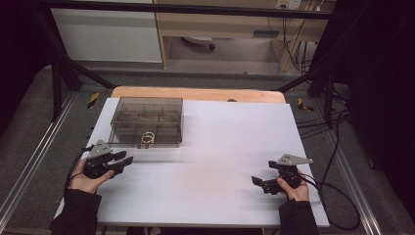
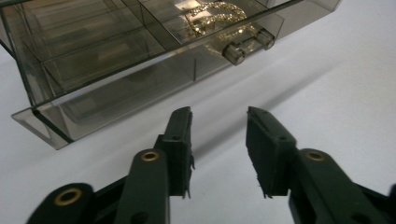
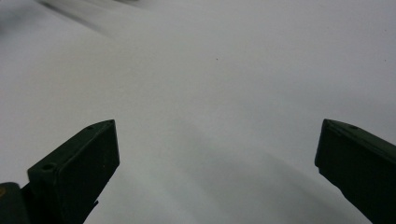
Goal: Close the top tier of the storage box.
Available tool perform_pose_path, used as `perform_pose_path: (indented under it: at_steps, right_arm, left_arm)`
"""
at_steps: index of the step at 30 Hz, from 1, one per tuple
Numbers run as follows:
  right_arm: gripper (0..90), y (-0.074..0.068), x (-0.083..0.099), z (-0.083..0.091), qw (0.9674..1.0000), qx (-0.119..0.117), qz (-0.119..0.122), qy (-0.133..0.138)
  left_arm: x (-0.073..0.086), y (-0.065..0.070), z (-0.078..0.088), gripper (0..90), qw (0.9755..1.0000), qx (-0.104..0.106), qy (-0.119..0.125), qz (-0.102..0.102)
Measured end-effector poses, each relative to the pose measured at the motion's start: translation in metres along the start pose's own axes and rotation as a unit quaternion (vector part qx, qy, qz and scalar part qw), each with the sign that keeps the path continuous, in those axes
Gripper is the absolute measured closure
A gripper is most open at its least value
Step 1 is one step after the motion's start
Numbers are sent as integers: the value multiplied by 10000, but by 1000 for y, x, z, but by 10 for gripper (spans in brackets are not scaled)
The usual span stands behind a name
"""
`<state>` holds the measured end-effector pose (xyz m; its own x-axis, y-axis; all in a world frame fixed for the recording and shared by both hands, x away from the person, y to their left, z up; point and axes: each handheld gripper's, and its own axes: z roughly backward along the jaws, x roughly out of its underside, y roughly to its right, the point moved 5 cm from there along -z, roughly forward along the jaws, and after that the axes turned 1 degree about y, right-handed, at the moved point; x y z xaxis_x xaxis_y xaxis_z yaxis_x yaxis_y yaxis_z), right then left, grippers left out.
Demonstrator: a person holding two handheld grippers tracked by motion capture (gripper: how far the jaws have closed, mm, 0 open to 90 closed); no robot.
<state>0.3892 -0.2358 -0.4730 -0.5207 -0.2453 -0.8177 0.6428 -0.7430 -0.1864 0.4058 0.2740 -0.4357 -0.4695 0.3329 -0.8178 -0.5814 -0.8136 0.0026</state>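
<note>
A smoky see-through box [image 1: 147, 122] with several compartments stands at the back left of the white table [image 1: 220, 147]. Gold, glittering jewellery [image 1: 148, 138] lies in a front compartment. In the left gripper view the box [image 2: 93, 56] is close ahead, with the jewellery [image 2: 219, 18] behind a clear front handle [image 2: 247, 45]. My left gripper [image 1: 125, 159] [image 2: 219, 114] hovers just in front of the box, its jaws a little apart with nothing between them. My right gripper [image 1: 262, 172] [image 3: 217, 123] rests over bare table at the front right, jaws wide open and empty.
A wooden table edge [image 1: 195, 93] shows behind the white sheet. Black frame bars [image 1: 63, 63] and cables [image 1: 333, 147] flank the table. White cabinets [image 1: 107, 34] stand on the floor farther back.
</note>
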Motion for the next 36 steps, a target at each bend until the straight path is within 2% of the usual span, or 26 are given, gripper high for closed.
perform_pose_path:
  at_steps: [11,19,36]
  right_arm:
    - [7,1,1,1,10000,-5,-18,20]
    - [7,1,1,1,10000,1,-2,31]
    - [7,1,2,2,10000,10,-15,15]
  left_arm:
    - [-9,-1,-6,783,10000,-89,36,-4]
    - [-13,1,-10,875,10000,-63,30,-37]
    - [-20,0,-18,893,9999,-45,111,-39]
